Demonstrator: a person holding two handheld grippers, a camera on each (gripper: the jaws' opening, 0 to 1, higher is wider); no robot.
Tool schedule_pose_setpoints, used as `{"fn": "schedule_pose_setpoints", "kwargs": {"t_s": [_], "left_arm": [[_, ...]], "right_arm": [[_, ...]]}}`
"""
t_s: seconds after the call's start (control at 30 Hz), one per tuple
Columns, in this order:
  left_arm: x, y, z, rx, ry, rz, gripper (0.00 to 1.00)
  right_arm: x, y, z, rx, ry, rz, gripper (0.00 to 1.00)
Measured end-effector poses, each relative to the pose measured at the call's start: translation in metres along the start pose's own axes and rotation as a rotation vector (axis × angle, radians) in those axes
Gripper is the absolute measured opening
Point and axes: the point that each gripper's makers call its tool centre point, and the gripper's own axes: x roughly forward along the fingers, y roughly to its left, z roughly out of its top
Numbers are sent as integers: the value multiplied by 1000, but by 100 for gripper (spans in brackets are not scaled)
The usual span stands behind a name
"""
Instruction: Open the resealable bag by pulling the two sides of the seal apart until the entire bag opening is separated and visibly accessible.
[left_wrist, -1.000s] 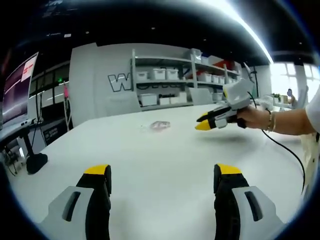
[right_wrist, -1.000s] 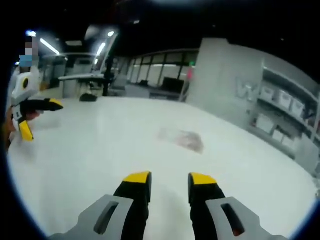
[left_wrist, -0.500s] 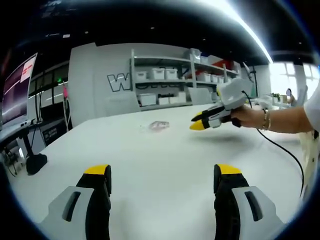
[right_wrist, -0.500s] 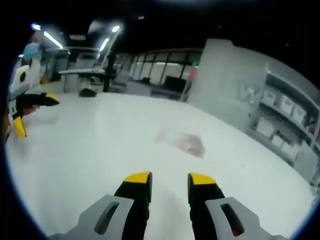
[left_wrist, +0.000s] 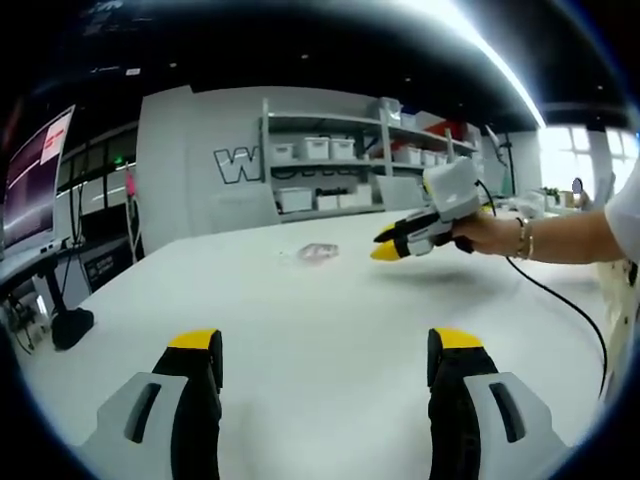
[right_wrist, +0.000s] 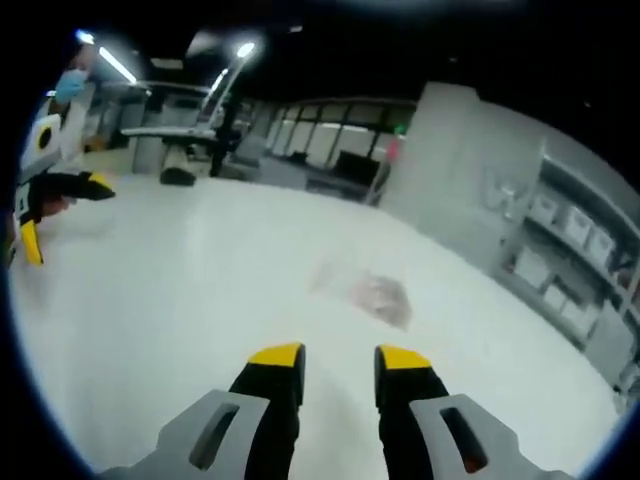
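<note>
1. the resealable bag (left_wrist: 312, 252) is clear, with something pinkish inside. it lies flat on the white table (left_wrist: 330, 340), far out from both grippers. nothing touches it.
2. in the right gripper view the bag (right_wrist: 368, 296) lies past the yellow tips, a bit to the right of the middle. it looks blurry, so i cannot tell if its seal is pulled apart.
3. the right gripper (right_wrist: 339, 357) hangs above the table. its two jaws sit close together with a small gap between them, and they hold nothing.
4. in the left gripper view the right gripper (left_wrist: 392, 243) comes in from the right. a hand (left_wrist: 487, 234) holds it, just right of the bag and above the table. its yellow tips point at the bag.
5. the left gripper (left_wrist: 325, 341) has its jaws spread wide apart with bare table between them. it holds nothing.
6. in the right gripper view the left gripper (right_wrist: 55, 207) is at the far left edge, well apart from the bag, jaws spread.
7. a black cable (left_wrist: 560, 300) runs from the right gripper down across the table.
8. behind the table are shelves (left_wrist: 340, 165) with white boxes, by a grey wall (left_wrist: 195, 165) with big letters.
</note>
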Motion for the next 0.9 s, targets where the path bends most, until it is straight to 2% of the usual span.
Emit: {"fn": "schedule_pose_setpoints", "kwargs": {"t_s": [0.37,0.9], "left_arm": [[1,3,-3,0,6,5,83],[2,2,3,5,3,-2,83]], "right_arm": [[13,2,3,-15,-3,17,25],[33,-12,4,-68,-2,10,22]]}}
